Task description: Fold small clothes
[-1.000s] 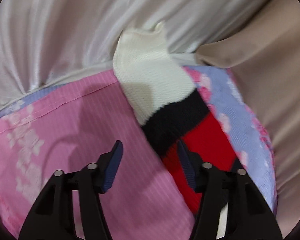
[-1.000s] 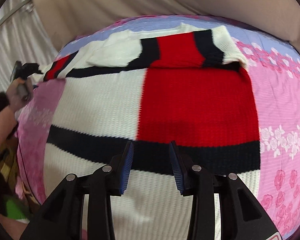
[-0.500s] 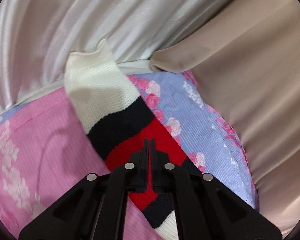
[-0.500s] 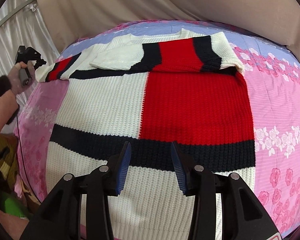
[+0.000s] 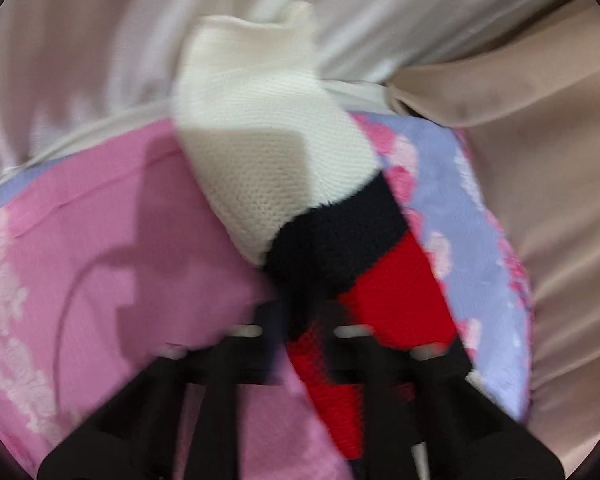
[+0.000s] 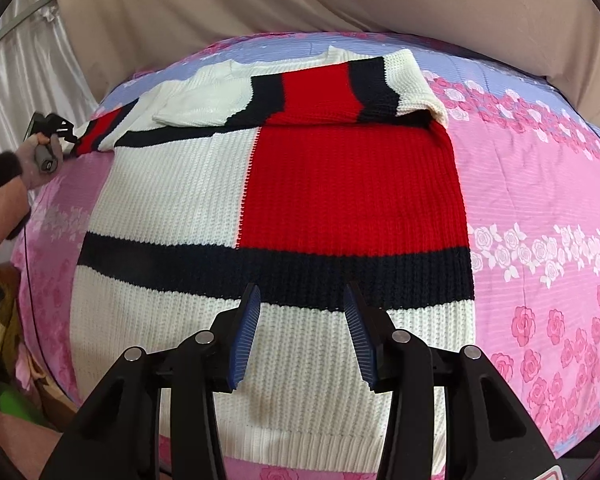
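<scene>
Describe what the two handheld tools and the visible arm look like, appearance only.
The right tool has matte black angular linkage arms with silver round rivets and two blue ribbed pads; a red-edged white label shows at the lower right corner. The left tool is black with a grey grip, held in a bare left hand wearing a dark fuzzy wristband; a thin black cable hangs below it.
</scene>
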A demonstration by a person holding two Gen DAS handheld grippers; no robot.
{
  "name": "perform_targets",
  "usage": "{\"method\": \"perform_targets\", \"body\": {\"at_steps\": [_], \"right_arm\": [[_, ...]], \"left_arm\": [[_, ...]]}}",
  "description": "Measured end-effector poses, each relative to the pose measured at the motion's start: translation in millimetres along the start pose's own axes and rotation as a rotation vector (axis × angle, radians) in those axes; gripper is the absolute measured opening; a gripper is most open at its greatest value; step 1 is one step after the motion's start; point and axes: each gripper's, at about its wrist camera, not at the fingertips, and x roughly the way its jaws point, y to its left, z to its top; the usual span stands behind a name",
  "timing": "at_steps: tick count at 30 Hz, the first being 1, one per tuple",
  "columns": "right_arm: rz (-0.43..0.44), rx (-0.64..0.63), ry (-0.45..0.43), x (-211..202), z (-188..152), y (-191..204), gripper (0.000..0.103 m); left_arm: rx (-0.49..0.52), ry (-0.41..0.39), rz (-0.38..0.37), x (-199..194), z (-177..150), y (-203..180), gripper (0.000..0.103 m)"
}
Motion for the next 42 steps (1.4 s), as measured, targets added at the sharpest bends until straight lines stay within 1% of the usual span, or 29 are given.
{"method": "perform_targets", "body": {"at_steps": [1, 3, 5, 7, 8, 10, 11, 13, 14, 15, 16, 17, 18, 19, 20, 22, 24, 25, 26, 27, 28, 29, 32, 34, 35, 38, 40, 42], "right_arm": [[0.001, -0.003, -0.001, 0, 0, 1, 0.044], [0.003, -0.006, -0.004, 0, 0, 3, 0.045], [0.012, -0.007, -0.007, 1, 1, 3, 0.045], [0.023, -0.009, -0.014, 1, 2, 2, 0.045], [0.030, -0.007, -0.019, 1, 3, 2, 0.045], [0.046, 0.000, -0.028, 1, 5, -1, 0.045], [0.053, 0.002, -0.032, 1, 6, -3, 0.045], [0.065, 0.016, -0.049, 1, 8, -10, 0.045], [0.068, 0.025, -0.056, 1, 8, -13, 0.045], [0.071, 0.037, -0.064, 1, 8, -19, 0.046], [0.071, 0.049, -0.070, 1, 9, -24, 0.046], [0.070, 0.064, -0.075, 1, 9, -30, 0.046], [0.067, 0.080, -0.081, 0, 9, -38, 0.046], [0.066, 0.095, -0.089, -2, 8, -46, 0.046], [0.063, 0.105, -0.097, -4, 8, -52, 0.047], [0.049, 0.110, -0.119, -8, 9, -65, 0.050], [0.045, 0.103, -0.131, -9, 14, -73, 0.050], [0.053, 0.100, -0.139, -7, 22, -77, 0.050], [0.064, 0.101, -0.146, -6, 31, -80, 0.050], [0.074, 0.096, -0.155, -4, 40, -81, 0.051], [0.083, 0.085, -0.166, -3, 49, -80, 0.052], [0.094, 0.051, -0.188, 1, 65, -74, 0.052], [0.100, -0.095, -0.219, 15, 106, -37, 0.055], [0.098, -0.230, -0.232, 29, 133, 1, 0.055], [0.100, -0.282, -0.239, 38, 146, 19, 0.055], [0.119, -0.342, -0.243, 66, 177, 60, 0.055], [0.122, -0.353, -0.227, 90, 195, 81, 0.055], [0.114, -0.378, -0.184, 118, 209, 102, 0.055]], "left_arm": [[0.006, -0.022, -0.021, -6, 0, -4, 0.003], [0.056, -0.084, -0.070, -29, -3, -23, 0.003], [0.138, -0.135, -0.122, -58, -13, -50, 0.003], [0.216, -0.164, -0.186, -89, -31, -80, 0.003], [0.270, -0.172, -0.234, -106, -47, -101, 0.003], [0.398, -0.186, -0.297, -134, -87, -142, 0.003], [0.481, -0.184, -0.326, -146, -116, -166, 0.003], [0.604, -0.144, -0.381, -158, -175, -202, 0.004], [0.676, -0.092, -0.406, -156, -214, -219, 0.007], [0.724, -0.048, -0.412, -152, -246, -229, 0.008], [0.775, 0.001, -0.412, -144, -278, -238, 0.013], [0.830, 0.051, -0.394, -133, -316, -243, 0.020], [0.869, 0.084, -0.362, -123, -347, -242, 0.024], [0.896, 0.108, -0.333, -115, -373, -239, 0.026], [0.908, 0.131, -0.307, -108, -396, -230, 0.026], [0.901, 0.154, -0.275, -103, -419, -215, 0.026], [0.869, 0.178, -0.246, -99, -425, -195, 0.031], [0.856, 0.182, -0.228, -98, -421, -183, 0.035], [0.844, 0.171, -0.202, -98, -417, -173, 0.035], [0.827, 0.155, -0.185, -101, -413, -162, 0.035], [0.799, 0.143, -0.169, -98, -402, -154, 0.037], [0.755, 0.135, -0.154, -98, -388, -145, 0.038], [0.605, 0.116, -0.134, -101, -345, -116, 0.038], [0.554, 0.078, -0.115, -105, -323, -101, 0.038], [0.541, 0.060, -0.095, -105, -313, -93, 0.038], [0.511, 0.037, -0.069, -99, -288, -87, 0.038], [0.527, 0.024, -0.057, -89, -276, -94, 0.038], [0.558, 0.019, -0.026, -76, -270, -105, 0.038]]}}
